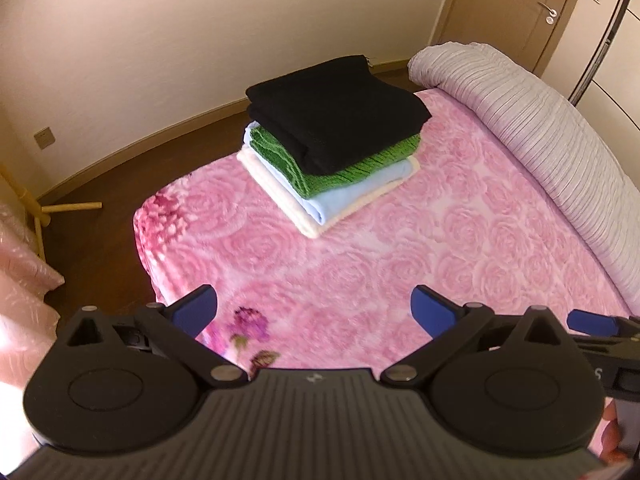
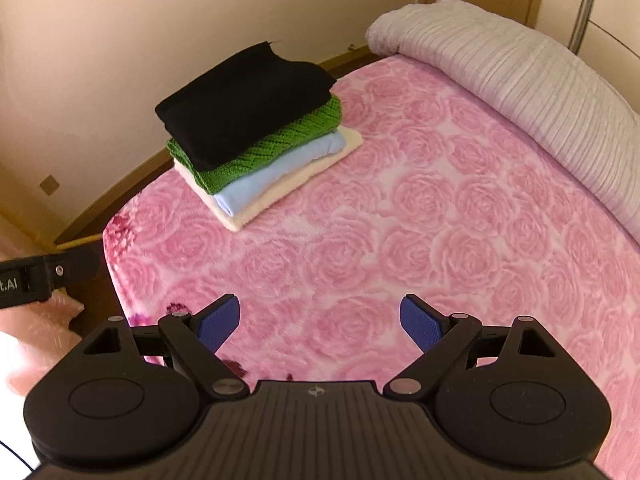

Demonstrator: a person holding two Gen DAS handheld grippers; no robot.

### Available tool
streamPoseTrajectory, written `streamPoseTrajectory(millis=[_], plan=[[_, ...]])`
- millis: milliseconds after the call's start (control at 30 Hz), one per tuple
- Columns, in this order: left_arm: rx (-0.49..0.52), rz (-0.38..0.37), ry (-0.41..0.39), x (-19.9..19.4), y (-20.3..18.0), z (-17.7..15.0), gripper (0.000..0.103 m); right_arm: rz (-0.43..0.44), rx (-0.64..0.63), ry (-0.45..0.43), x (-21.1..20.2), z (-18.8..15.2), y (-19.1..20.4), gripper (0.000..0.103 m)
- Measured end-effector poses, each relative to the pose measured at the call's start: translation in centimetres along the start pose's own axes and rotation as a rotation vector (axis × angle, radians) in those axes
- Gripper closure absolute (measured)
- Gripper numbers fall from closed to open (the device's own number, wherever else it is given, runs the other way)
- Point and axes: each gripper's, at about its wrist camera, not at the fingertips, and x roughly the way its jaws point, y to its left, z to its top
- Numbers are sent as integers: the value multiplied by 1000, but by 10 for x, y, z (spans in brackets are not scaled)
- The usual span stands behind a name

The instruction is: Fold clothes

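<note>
A stack of folded clothes sits on the pink rose-patterned bed [image 1: 400,240] near its far left corner. A black garment [image 1: 336,112] lies on top, then a green knit [image 1: 344,164], a light blue one [image 1: 360,188] and a cream one [image 1: 340,212] at the bottom. The same stack shows in the right wrist view, with the black garment [image 2: 244,104] on top. My left gripper [image 1: 314,308] is open and empty, well short of the stack. My right gripper [image 2: 320,316] is open and empty above the bed.
A rolled grey-lilac striped quilt [image 1: 540,128] lies along the bed's right side. Dark wooden floor [image 1: 100,184] and a cream wall lie beyond the bed's left edge. A wooden stand's foot [image 1: 68,208] is on the floor. A door [image 1: 520,12] is at the back right.
</note>
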Motion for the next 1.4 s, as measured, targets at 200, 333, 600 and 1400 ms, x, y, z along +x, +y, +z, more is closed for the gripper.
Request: streamPoseTrajectory(millis=[200,333,600,1400], plan=[[-18,17,-13,-8,-32,-19,1,31,-57,13,-1,-2,-29,13],[-26,22,-19,-6,-48,-24,1,46,-84,29,2,0,-44,13],[-56,58,-36,10,-69,-10,1,76,-126,49,25,27,-55,13],[-67,120,-19,88,-82,31,1,96,-167,97,99,94,-77,13]])
